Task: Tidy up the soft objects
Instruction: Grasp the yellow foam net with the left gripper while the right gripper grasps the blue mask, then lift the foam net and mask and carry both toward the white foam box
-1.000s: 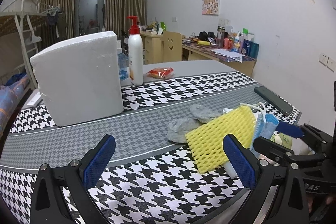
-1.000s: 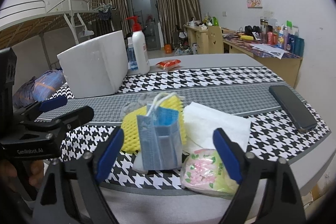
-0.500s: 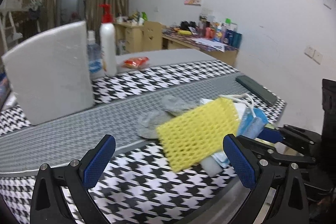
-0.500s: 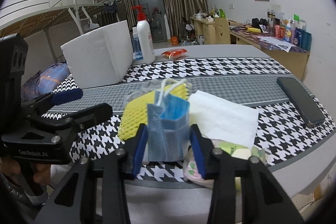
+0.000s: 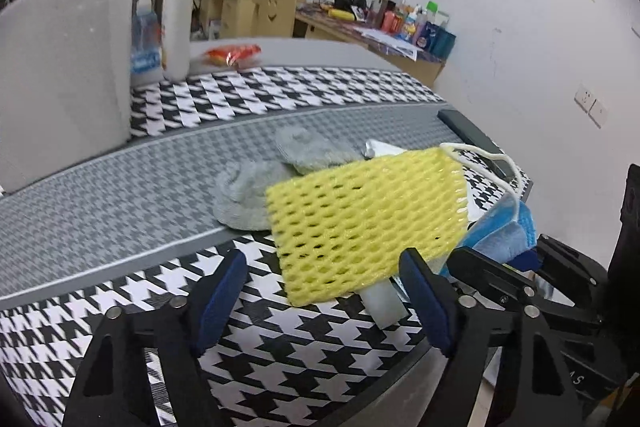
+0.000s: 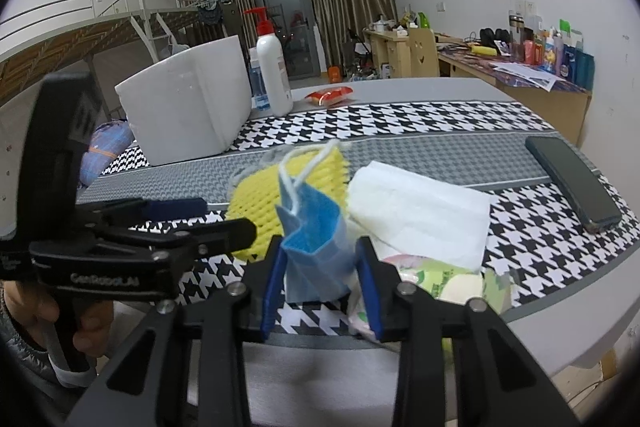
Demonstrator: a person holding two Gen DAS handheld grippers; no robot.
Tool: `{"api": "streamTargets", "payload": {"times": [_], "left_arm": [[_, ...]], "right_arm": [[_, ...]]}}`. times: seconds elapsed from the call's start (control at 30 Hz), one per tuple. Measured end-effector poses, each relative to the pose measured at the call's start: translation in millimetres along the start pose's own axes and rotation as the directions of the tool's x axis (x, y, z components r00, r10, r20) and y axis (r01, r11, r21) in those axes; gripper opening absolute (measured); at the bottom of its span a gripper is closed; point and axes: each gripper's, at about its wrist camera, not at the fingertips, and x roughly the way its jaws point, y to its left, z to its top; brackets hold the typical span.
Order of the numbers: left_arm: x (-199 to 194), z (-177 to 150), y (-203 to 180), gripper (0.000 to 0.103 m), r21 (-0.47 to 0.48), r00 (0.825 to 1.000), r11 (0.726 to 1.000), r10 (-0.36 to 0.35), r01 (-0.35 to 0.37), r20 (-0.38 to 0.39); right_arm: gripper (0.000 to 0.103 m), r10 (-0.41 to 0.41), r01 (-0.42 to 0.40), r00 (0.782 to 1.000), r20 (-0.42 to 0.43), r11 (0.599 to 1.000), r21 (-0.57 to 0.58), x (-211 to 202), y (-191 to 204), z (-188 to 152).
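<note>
My right gripper (image 6: pixel 320 291) is shut on a folded blue face mask (image 6: pixel 316 239), which stands upright between the pads with its white ear loops up. A yellow foam net (image 5: pixel 360 219) lies just behind the mask and partly over grey socks (image 5: pixel 256 195). My left gripper (image 5: pixel 324 295) points down at the net's near edge; its jaws are closing and the pads do not touch the net. The left gripper (image 6: pixel 216 217) shows from the side in the right wrist view. A white tissue (image 6: pixel 420 211) and a flowered tissue packet (image 6: pixel 452 283) lie to the right of the mask.
On the houndstooth table cloth (image 5: pixel 280 91) stand a white foam box (image 6: pixel 184 107) and a pump bottle (image 6: pixel 274 67) at the back left, with a red snack packet (image 6: pixel 330 95) behind. A dark phone (image 6: pixel 572 183) lies at the right edge. The table's front edge is close under both grippers.
The right gripper's jaws closed on the blue mask. The left gripper tipped down and moved in toward the yellow net, and its jaws narrowed.
</note>
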Motion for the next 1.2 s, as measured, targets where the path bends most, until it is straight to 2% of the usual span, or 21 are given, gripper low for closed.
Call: {"api": "streamTargets", "payload": {"times": [0.17, 0.23, 0.3, 0.37, 0.4, 0.47, 0.53, 0.57, 0.8, 1.0, 1.07, 1.1, 1.13, 1.2], "left_arm": [[6, 0, -3, 0.058, -0.018, 0.999, 0.999, -0.03, 0.03, -0.026], [7, 0, -5, 0.049, -0.014, 0.999, 1.0, -0.027, 0.027, -0.028], [5, 0, -7, 0.034, -0.012, 0.999, 0.999, -0.03, 0.03, -0.02], [2, 1, -10, 0.029, -0.004, 0.999, 0.999, -0.032, 0.032, -0.001], [1, 1, -10, 0.022, -0.002, 0.999, 0.999, -0.032, 0.032, 0.009], [-4, 3, -10, 0.02, -0.004, 0.999, 0.999, -0.038, 0.038, 0.026], [-10, 5, -9, 0.018, -0.008, 0.998, 0.999, -0.041, 0.041, 0.043], [-14, 5, -9, 0.017, -0.009, 0.998, 0.999, -0.044, 0.044, 0.054], [-42, 5, -7, 0.017, 0.008, 0.991, 0.999, -0.045, 0.044, 0.127], [-57, -1, -4, 0.017, 0.023, 0.986, 0.999, -0.038, 0.035, 0.16], [-61, -3, -3, 0.017, 0.024, 0.985, 0.999, -0.033, 0.029, 0.168], [-64, -3, -2, 0.017, 0.022, 0.984, 0.999, -0.029, 0.026, 0.174], [-66, -3, -2, 0.017, 0.022, 0.983, 0.999, -0.028, 0.025, 0.181], [-73, -5, 0, 0.017, 0.025, 0.979, 0.999, -0.024, 0.019, 0.201]], "right_arm": [[0.04, 0.004, -0.004, 1.0, -0.007, 1.0, 0.007, 1, -5, -2], [0.04, 0.005, -0.005, 1.0, -0.011, 1.0, 0.01, 2, -6, -3], [0.04, 0.005, -0.005, 1.0, -0.014, 1.0, 0.012, 3, -8, -3], [0.04, 0.003, -0.003, 1.0, -0.014, 1.0, 0.017, 3, -9, -3], [0.04, 0.003, -0.003, 1.0, -0.015, 1.0, 0.016, 3, -9, -3], [0.042, 0.004, -0.004, 1.0, -0.015, 1.0, 0.017, 2, -9, -4], [0.058, 0.003, -0.003, 1.0, -0.019, 1.0, 0.017, 2, -8, -4], [0.061, 0.002, -0.001, 1.0, -0.019, 1.0, 0.016, 2, -8, -5], [0.062, 0.012, -0.012, 1.0, -0.022, 1.0, -0.004, -1, 0, -8], [0.062, 0.007, -0.008, 0.999, -0.035, 1.0, -0.007, 3, 5, -9], [0.052, 0.0, 0.0, 0.999, -0.042, 1.0, -0.003, 6, 5, -9], [0.039, -0.002, 0.002, 0.999, -0.051, 1.0, 0.0, 7, 5, -10], [0.03, -0.006, 0.007, 0.998, -0.068, 1.0, 0.006, 10, 4, -10], [0.022, -0.012, 0.013, 0.997, -0.08, 1.0, 0.018, 12, 3, -9]]}}
